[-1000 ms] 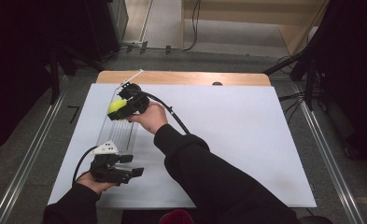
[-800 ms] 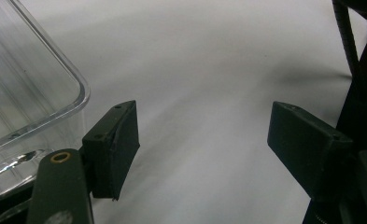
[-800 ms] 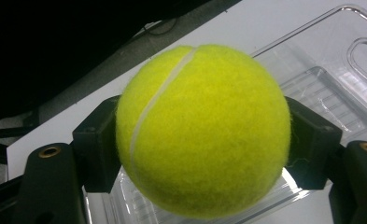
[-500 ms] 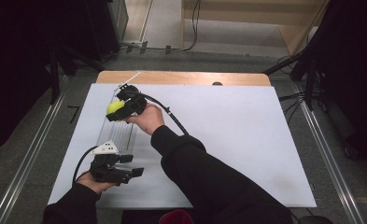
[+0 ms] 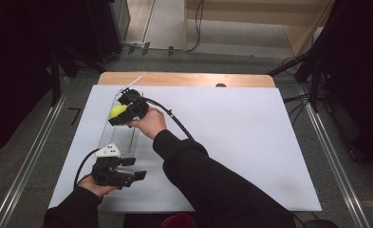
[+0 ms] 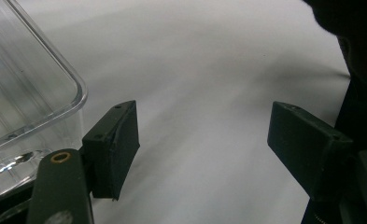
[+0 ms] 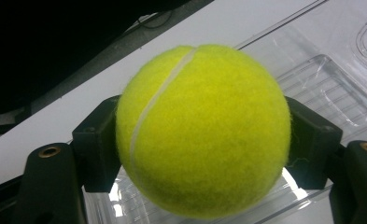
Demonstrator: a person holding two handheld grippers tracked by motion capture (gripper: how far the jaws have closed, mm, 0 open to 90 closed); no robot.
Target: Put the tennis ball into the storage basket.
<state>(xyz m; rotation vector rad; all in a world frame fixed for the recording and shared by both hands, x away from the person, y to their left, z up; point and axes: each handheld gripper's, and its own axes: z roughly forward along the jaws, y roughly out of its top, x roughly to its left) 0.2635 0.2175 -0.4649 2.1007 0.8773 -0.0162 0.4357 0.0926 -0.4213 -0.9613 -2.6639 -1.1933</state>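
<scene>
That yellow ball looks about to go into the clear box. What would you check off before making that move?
1. Ball pinched between the right gripper pads: ok.
2. Ball above the clear box: ok.
3. Box part below free of other things: ok, as far as visible.
4. Left gripper open, holding nothing: ok.
5. Left gripper beside the box corner, apart from the ball: ok.
6. Box steady on the white table: cannot tell.

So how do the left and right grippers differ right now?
The right gripper is shut on the tennis ball, over the clear tray; the left gripper stands open, nothing between its jaws. In the high view the right gripper is at the tray's far end, the left gripper at its near end. Both have black jaws.
</scene>
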